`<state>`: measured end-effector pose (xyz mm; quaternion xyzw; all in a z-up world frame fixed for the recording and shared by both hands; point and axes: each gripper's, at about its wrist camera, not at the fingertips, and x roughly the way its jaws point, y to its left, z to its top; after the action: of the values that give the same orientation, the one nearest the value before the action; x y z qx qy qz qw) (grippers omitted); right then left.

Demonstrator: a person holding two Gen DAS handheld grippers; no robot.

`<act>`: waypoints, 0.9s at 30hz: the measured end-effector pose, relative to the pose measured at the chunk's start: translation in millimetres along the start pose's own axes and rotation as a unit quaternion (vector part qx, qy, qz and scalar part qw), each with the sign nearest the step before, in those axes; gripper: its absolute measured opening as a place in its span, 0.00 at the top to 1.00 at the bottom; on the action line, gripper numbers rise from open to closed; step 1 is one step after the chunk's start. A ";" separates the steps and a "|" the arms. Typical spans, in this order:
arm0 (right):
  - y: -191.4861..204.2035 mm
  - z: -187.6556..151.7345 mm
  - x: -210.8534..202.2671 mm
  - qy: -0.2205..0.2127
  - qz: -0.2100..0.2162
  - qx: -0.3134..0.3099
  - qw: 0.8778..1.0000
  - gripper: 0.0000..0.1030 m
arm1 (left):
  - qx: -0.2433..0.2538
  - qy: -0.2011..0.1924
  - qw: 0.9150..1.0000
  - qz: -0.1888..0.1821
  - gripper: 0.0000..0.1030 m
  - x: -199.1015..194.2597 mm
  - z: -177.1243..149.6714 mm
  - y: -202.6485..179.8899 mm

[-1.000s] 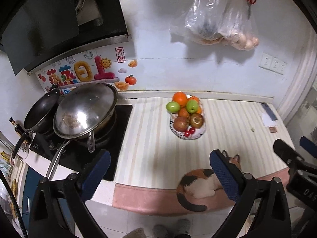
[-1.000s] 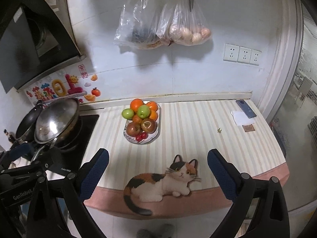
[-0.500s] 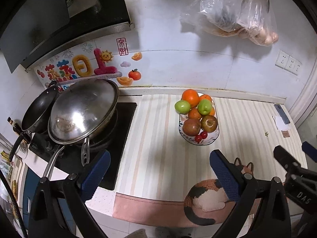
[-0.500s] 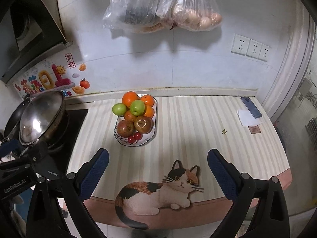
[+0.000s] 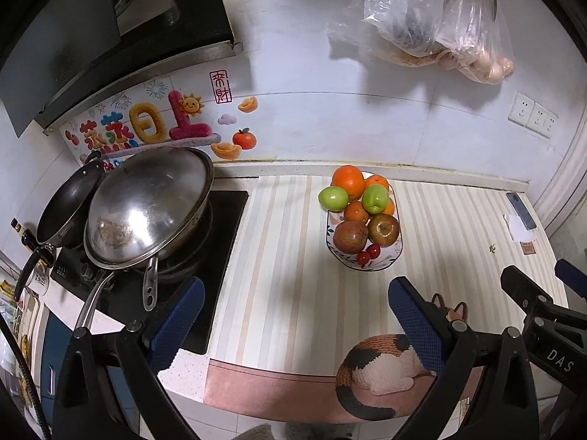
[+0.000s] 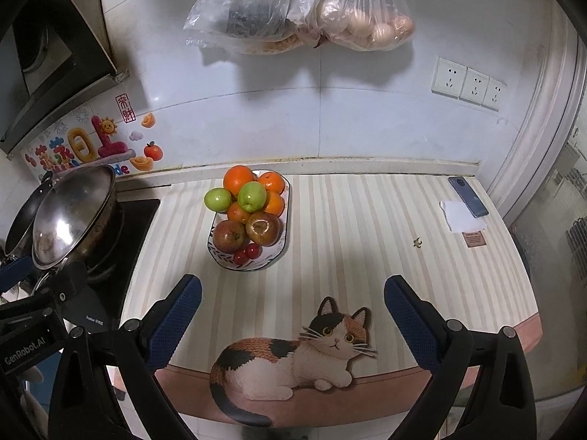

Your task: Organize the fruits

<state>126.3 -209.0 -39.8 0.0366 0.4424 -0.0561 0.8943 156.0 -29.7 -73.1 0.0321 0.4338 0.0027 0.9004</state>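
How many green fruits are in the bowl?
2. One green fruit sits at the bowl's left edge; the other sits atop the pile's middle. More may hide underneath.

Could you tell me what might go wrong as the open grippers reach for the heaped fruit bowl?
1. The fruit bowl is heaped; pulling a lower orange could send the green fruit rolling off.
2. The small red fruits sit at the rim and may be knocked out.

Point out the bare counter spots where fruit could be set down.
Free: the striped counter mat between the oval fruit bowl and the white paper under the dark phone, and between bowl and black stove. Crowded: the stove with the steel wok.
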 end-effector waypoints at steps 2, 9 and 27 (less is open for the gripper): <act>-0.2 0.4 -0.4 0.000 0.002 0.001 1.000 0.01 | 0.002 -0.002 1.000 0.002 0.00 -1.2 -0.6 -2.1; -0.7 1.4 -1.9 0.001 0.004 -0.001 1.000 0.01 | 0.002 -0.003 1.000 0.000 0.00 -3.2 -1.1 -3.4; -4.9 0.0 -5.9 0.003 0.008 -0.001 1.000 0.01 | -0.004 -0.003 1.000 -0.004 0.00 -5.5 -2.8 -4.9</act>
<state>122.1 -213.5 -35.2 0.0391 0.4447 -0.0483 0.8935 150.3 -34.6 -70.8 0.0263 0.4315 0.0009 0.9018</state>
